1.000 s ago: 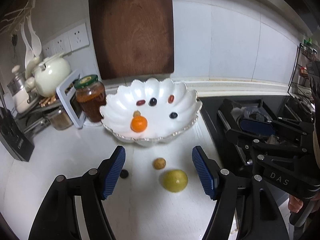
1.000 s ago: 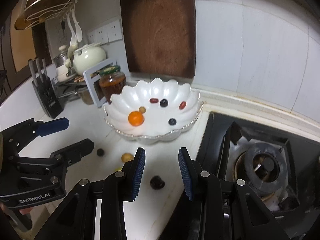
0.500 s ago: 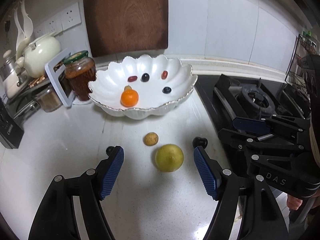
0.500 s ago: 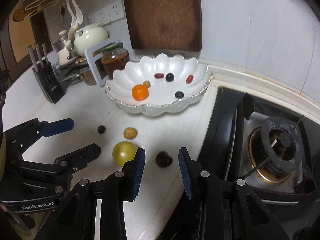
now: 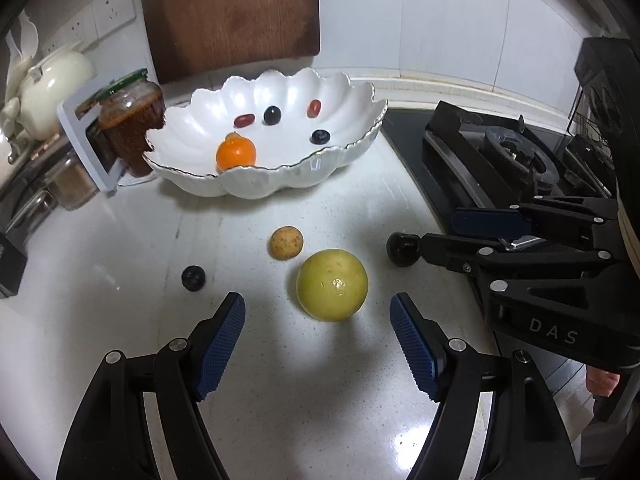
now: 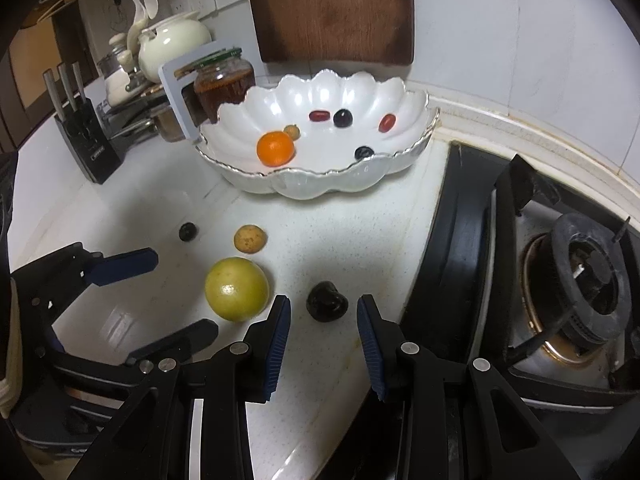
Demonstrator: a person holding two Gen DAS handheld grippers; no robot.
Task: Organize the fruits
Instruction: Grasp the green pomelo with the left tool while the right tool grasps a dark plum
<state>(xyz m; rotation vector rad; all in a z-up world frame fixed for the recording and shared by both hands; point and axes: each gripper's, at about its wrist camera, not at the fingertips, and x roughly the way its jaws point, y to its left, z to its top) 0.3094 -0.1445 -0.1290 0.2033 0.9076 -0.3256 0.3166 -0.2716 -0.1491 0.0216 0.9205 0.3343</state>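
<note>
1. Scalloped white ceramic bowl (image 5: 352,148) sits by the wall as the collection point; an orange and small berries lie inside.
2. Round yellow-green citrus (image 5: 332,285) remains on the counter. Left gripper (image 5: 318,344), jaws wide and just opening further, is lined up on it, not touching.
3. Small dark wrinkled fruit (image 6: 327,301) lies by the hob. Right gripper (image 6: 323,344), jaws narrow and empty, is aimed at it.

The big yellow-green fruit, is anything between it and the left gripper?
No. The yellow-green fruit lies on bare counter just ahead of the open left gripper, whose jaws have just been opening. The brown fruit sits behind it.
</note>
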